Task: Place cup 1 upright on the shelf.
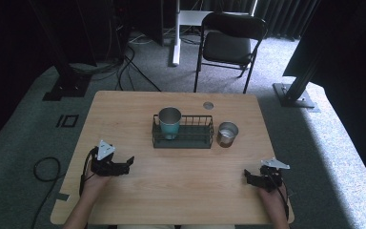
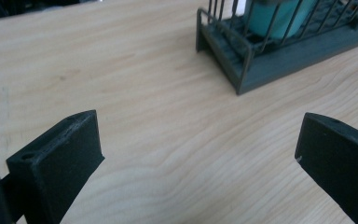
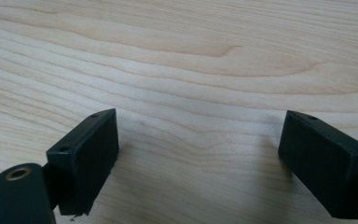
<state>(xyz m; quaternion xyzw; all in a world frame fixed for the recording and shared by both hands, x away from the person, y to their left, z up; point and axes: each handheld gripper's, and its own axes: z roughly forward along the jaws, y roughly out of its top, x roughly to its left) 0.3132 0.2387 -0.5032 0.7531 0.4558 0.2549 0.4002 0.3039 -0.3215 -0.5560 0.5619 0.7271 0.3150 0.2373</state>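
Observation:
A dark wire rack stands at the middle of the wooden table. A teal metal cup stands upright in the rack's left end. A plain steel cup sits on the table just right of the rack. My left gripper rests low at the table's front left, open and holding nothing. Its view shows the rack and the teal cup ahead to the right. My right gripper lies at the front right, open over bare wood, its jaws wide apart.
A round grommet hole is set near the table's far edge. Beyond the table stand a black folding chair, a white post and dark stands with cables on grey carpet. A cable loop lies left of the table.

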